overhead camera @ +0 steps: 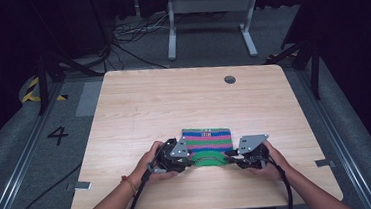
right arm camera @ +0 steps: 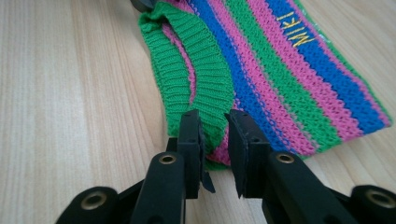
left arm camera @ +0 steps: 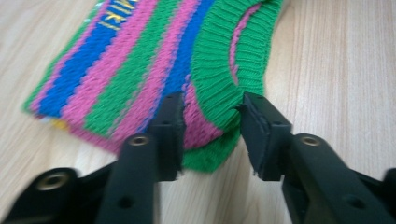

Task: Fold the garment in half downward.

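Left hand: the left gripper [overhead camera: 190, 160] is held low over the light wooden table [overhead camera: 138, 103] near its front edge, forearm coming in from the front-left, jaws pointing toward the right hand.
Left jaws: partly apart around the ribbed green band's [left arm camera: 219, 70] end; the knit lies between the pads [left arm camera: 173, 126], and whether they press on it cannot be told.
Right hand: the right gripper [overhead camera: 230, 157] is just as low, forearm coming in from the front-right, jaws pointing toward the left hand.
Right jaws: narrow, closed on the band's other end.
Knitted piece: the green, pink and blue striped knitted garment [overhead camera: 207, 139] lies flat near the middle of the front edge, its green band stretched between the two grippers.
Hard to make out: yellow lettering [right arm camera: 295, 29] on a blue stripe is too blurred to read with confidence; the left gripper view's far corner of the garment is cut off.
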{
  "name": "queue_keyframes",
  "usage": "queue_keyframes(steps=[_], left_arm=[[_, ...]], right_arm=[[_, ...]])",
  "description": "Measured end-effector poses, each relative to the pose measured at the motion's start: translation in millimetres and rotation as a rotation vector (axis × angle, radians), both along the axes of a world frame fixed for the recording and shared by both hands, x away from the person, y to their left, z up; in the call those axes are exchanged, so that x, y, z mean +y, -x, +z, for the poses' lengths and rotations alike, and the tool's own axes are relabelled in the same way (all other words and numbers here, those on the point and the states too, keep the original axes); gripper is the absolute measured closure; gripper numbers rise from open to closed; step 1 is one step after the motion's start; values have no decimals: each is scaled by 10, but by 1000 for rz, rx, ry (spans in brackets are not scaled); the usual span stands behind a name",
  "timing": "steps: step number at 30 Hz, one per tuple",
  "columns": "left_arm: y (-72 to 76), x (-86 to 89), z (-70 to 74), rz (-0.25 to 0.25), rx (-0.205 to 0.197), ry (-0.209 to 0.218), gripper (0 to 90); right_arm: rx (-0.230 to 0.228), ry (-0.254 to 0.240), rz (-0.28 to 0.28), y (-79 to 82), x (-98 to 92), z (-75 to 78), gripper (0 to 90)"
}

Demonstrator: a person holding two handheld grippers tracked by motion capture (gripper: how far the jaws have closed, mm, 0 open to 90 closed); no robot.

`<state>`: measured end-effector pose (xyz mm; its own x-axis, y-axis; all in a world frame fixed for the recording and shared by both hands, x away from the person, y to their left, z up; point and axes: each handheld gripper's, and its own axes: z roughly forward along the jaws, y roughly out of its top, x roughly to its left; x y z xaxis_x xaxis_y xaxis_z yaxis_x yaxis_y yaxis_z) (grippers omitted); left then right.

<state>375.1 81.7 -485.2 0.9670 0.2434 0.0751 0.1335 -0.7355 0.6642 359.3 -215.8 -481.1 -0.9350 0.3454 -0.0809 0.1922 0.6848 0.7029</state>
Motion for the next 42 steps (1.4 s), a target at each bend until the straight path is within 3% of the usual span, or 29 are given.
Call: queue_keyframes(steps=[6, 9, 16, 22, 26, 29, 35, 38, 42], left_arm=[[73, 188, 126, 38, -41, -15, 534], [146, 300, 158, 64, -52, 14, 495], [300, 543, 208, 111, -88, -9, 430], [379, 765, 201, 150, -87, -58, 396], [412, 943, 182, 187, -78, -61, 378], [427, 1073, 153, 209, -71, -87, 353], [437, 1363, 87, 253, -42, -83, 321], [435, 1449, 56, 267, -28, -87, 315], [458, 1623, 13, 314, -5, -50, 298]], right_arm=[[-26, 0, 3, 48, -60, 122, 732], [-38, 12, -3, 86, -110, 171, 703], [-58, 35, -52, 187, -322, 220, 644], [-58, 34, -105, 266, -572, 217, 575], [-53, 28, -145, 290, -724, 200, 543], [-46, 30, -151, 327, -878, 166, 530], [-31, 26, -244, 402, -1219, 87, 500], [-24, 20, -270, 425, -1300, 59, 489], [-7, -3, -322, 475, -1468, -12, 463]])
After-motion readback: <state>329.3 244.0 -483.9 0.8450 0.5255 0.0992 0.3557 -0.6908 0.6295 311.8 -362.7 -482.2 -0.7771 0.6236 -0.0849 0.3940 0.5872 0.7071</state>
